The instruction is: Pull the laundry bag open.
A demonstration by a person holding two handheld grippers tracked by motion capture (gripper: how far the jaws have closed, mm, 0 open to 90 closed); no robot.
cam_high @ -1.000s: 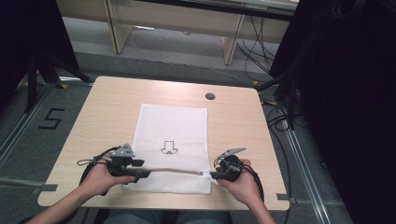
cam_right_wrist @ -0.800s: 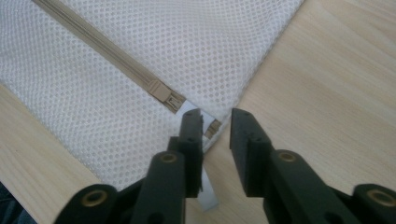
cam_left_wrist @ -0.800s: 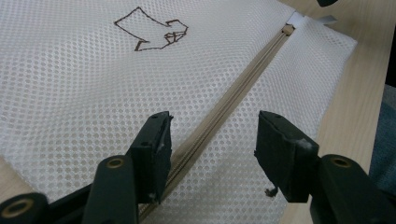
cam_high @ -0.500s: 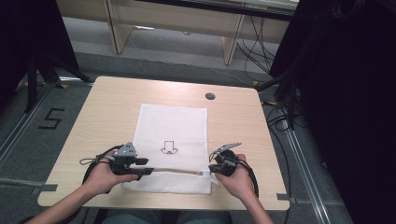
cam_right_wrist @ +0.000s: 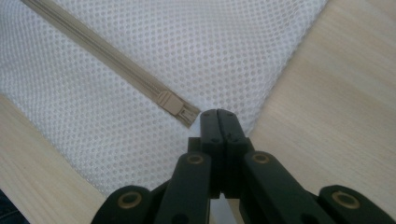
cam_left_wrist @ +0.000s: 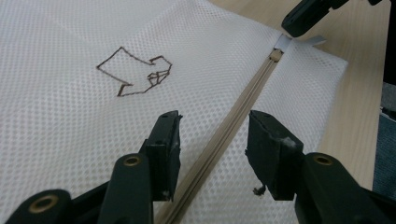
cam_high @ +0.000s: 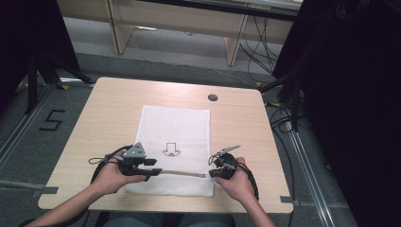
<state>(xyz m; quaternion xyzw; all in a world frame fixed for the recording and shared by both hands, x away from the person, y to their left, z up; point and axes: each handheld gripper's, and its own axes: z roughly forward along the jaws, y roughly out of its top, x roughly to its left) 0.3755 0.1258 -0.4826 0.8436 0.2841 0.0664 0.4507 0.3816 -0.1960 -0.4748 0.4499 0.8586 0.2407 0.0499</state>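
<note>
A white mesh bag (cam_high: pixel 175 127) lies flat on the table, with a black arrow (cam_left_wrist: pixel 135 72) drawn on it. A beige zipper (cam_high: pixel 182 173) runs along its near edge. My left gripper (cam_high: pixel 156 172) is at the zipper's left part. In the left gripper view it (cam_left_wrist: pixel 215 123) is open, its jaws have just been closing, and the zipper (cam_left_wrist: pixel 243 105) runs between them untouched. My right gripper (cam_high: pixel 211 174) is at the zipper's right end, shut on the grey pull tab (cam_left_wrist: pixel 292 43). In the right gripper view its jaws (cam_right_wrist: pixel 218 114) meet right behind the slider (cam_right_wrist: pixel 175 106).
The wooden table (cam_high: pixel 104 109) has a round cable hole (cam_high: pixel 213 98) behind the bag. Bare wood lies left, right and behind the bag. Cables (cam_high: pixel 283 118) trail on the floor at the right, and desk legs (cam_high: pixel 231 47) stand beyond the far edge.
My left gripper has slid a little to the right along the zipper. The right gripper has drawn in at the zipper's right end and stays there.
</note>
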